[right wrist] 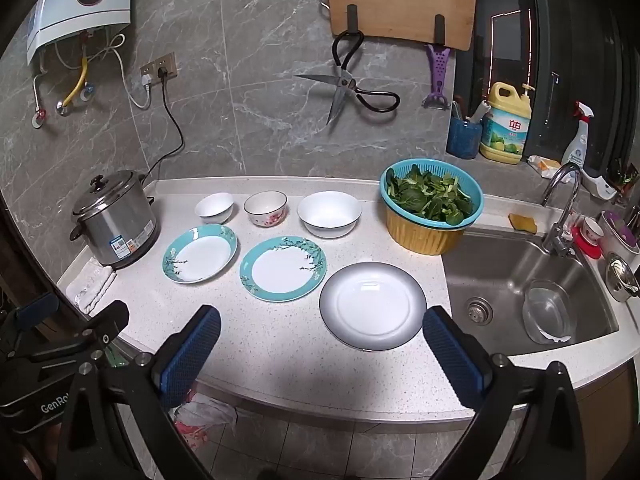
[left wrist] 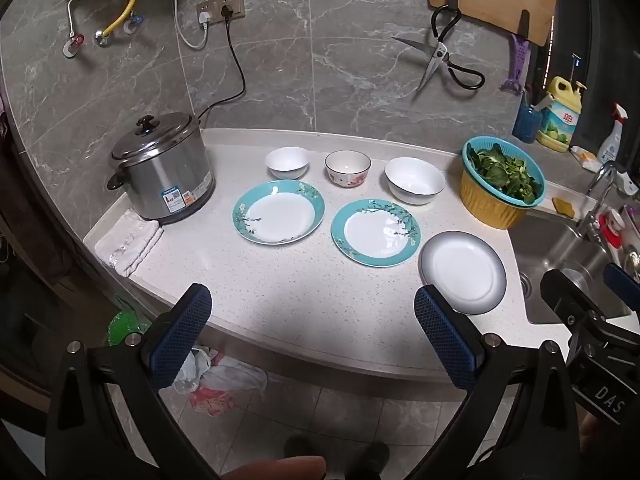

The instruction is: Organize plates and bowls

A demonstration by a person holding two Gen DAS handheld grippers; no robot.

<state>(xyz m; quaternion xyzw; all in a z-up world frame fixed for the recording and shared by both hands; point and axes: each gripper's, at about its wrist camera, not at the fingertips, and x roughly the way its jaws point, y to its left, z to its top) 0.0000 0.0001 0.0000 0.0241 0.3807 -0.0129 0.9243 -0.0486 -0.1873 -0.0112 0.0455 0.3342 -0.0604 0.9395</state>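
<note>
Three bowls stand in a row at the back of the counter: a small white bowl [left wrist: 287,162] [right wrist: 214,207], a flowered bowl [left wrist: 347,168] [right wrist: 265,208] and a larger white bowl [left wrist: 415,180] [right wrist: 329,214]. In front lie two teal-rimmed plates [left wrist: 278,212] [left wrist: 375,232] [right wrist: 199,253] [right wrist: 283,268] and a grey-rimmed white plate [left wrist: 462,271] [right wrist: 373,305]. My left gripper [left wrist: 313,312] hovers open over the counter's front edge, holding nothing. My right gripper [right wrist: 322,332] is open too, near the grey-rimmed plate without touching it.
A steel rice cooker [left wrist: 162,168] [right wrist: 114,220] stands at the left with a folded cloth [left wrist: 128,244] beside it. A basket of greens [left wrist: 500,180] [right wrist: 430,204] sits by the sink [right wrist: 520,280]. Scissors [right wrist: 352,88] and a cutting board [right wrist: 400,0] hang on the wall.
</note>
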